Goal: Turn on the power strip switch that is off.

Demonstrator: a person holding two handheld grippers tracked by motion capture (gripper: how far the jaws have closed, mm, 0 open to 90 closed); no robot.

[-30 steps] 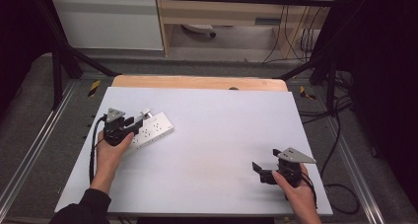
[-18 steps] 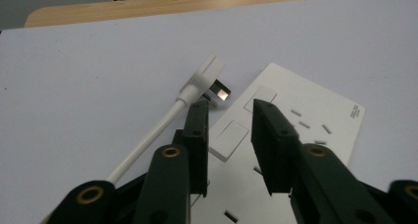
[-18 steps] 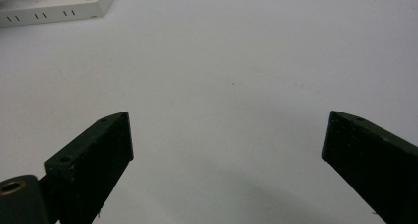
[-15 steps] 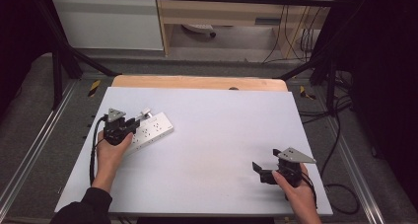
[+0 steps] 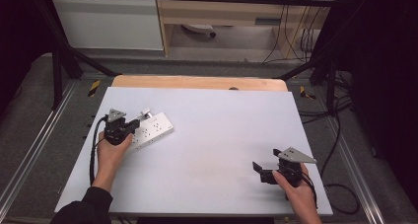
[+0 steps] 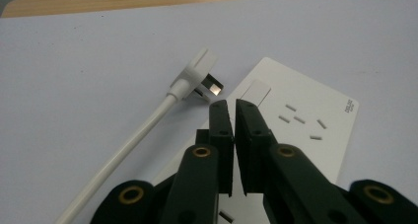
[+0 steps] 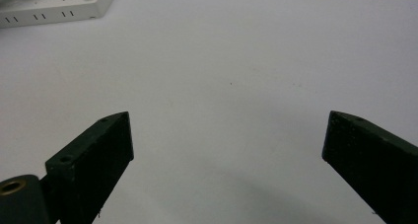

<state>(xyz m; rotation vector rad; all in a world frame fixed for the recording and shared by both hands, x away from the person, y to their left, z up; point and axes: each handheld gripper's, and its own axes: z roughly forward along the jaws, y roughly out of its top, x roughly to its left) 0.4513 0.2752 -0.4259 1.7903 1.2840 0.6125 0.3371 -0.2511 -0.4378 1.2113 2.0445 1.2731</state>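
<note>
Left gripper (image 5: pixel 129 127) is sitting over the white power strip (image 5: pixel 150 131) at the bench's (image 5: pixel 222 135) left side, jaws together, nothing between them. In the left gripper view the closed tips (image 6: pixel 235 110) are hovering just above the strip's face (image 6: pixel 300 130), near its rocker switch (image 6: pixel 256 92); whether they are touching it cannot be told. White plug (image 6: pixel 199 73) is lying on the bench just beside the strip's end, prongs out, not in any socket, its cord (image 6: pixel 128 150) trailing off toward the camera.

Compared with the earlier high views, almost nothing is changing: left hand (image 5: pixel 112 152) is staying put over the strip, and the strip is not shifting. Likely the person is lining up or pausing, not yet acting on plug or switch.

Right gripper (image 5: pixel 263 172) is resting well apart at the bench's near right, jaws wide apart and empty in the right gripper view (image 7: pixel 226 150), same spot as before. It seems to be idling, so plugging in looks not started.
</note>
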